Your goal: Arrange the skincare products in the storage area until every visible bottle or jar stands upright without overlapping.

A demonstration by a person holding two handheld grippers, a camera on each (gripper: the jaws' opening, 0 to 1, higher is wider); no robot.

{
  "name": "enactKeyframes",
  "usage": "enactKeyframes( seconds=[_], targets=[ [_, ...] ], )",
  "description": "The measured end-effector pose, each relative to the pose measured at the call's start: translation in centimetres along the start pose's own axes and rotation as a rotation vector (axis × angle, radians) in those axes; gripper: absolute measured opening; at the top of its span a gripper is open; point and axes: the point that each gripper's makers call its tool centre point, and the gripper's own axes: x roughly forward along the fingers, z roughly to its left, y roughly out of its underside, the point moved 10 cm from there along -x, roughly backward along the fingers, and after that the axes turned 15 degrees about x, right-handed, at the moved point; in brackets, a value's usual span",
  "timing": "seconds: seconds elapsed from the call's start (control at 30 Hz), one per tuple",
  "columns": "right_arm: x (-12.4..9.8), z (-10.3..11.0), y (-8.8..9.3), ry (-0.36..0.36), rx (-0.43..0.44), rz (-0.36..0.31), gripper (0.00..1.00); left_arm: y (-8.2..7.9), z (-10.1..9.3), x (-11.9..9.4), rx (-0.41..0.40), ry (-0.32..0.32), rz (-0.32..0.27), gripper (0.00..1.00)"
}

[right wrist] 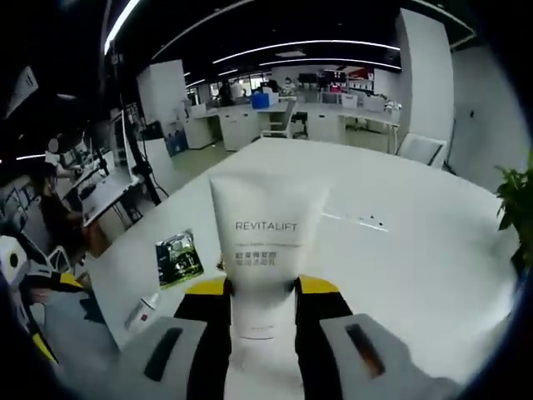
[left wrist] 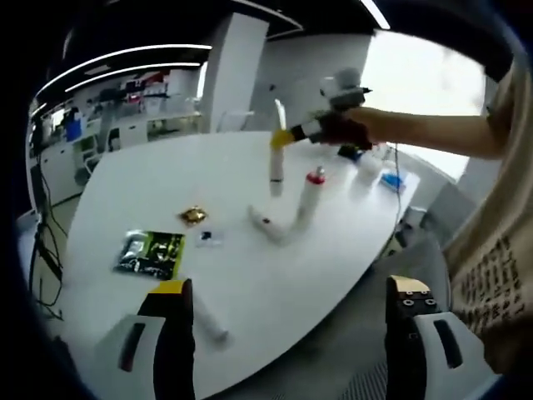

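Observation:
My right gripper (right wrist: pixel 262 289) is shut on a white tube marked REVITALIFT (right wrist: pixel 265 237), held above the white table (right wrist: pixel 433 250). In the left gripper view that same gripper (left wrist: pixel 285 138) comes in from the right on a person's arm, and the tube (left wrist: pixel 276 171) hangs below its yellow tips. Beside it stands a white bottle with a red cap (left wrist: pixel 310 196), leaning slightly. Another white tube (left wrist: pixel 266 225) lies flat at its foot. A small white bottle (left wrist: pixel 212 327) lies near the table's near edge, close to my left gripper (left wrist: pixel 290 312), which is open and holds nothing.
A green and black packet (left wrist: pixel 150 252) lies flat on the left, also seen as the packet (right wrist: pixel 177 258). A gold wrapper (left wrist: pixel 192 216) and a small dark item (left wrist: pixel 208 237) lie nearby. More white bottles (left wrist: pixel 367 167) and a blue item (left wrist: pixel 391 180) stand at the far right edge.

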Motion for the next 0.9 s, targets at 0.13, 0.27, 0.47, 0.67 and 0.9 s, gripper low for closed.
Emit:
enactKeyframes(
  seconds=[0.13, 0.27, 0.47, 0.67, 0.9],
  targets=[
    [-1.1, 0.5, 0.7, -0.018, -0.003, -0.023, 0.28, -0.8, -0.6, 0.0, 0.022, 0.006, -0.007, 0.94],
    [-2.2, 0.9, 1.6, -0.040, 0.009, -0.048, 0.28, -1.5, -1.2, 0.1, 0.014, 0.022, -0.031, 0.94],
    [-3.5, 1.1, 3.7, -0.048, 0.043, -0.056, 0.28, -1.9, -2.1, 0.4, 0.030, 0.040, -0.033, 0.94],
    [-4.5, 1.5, 5.9, -0.065, 0.066, -0.059, 0.28, -1.5, -3.1, 0.4, 0.032, 0.057, -0.025, 0.94],
    [-5.7, 2.9, 6.7, -0.094, 0.036, -0.094, 0.28, -2.0, -3.5, 0.7, -0.025, 0.072, -0.070, 0.94]
  ],
)
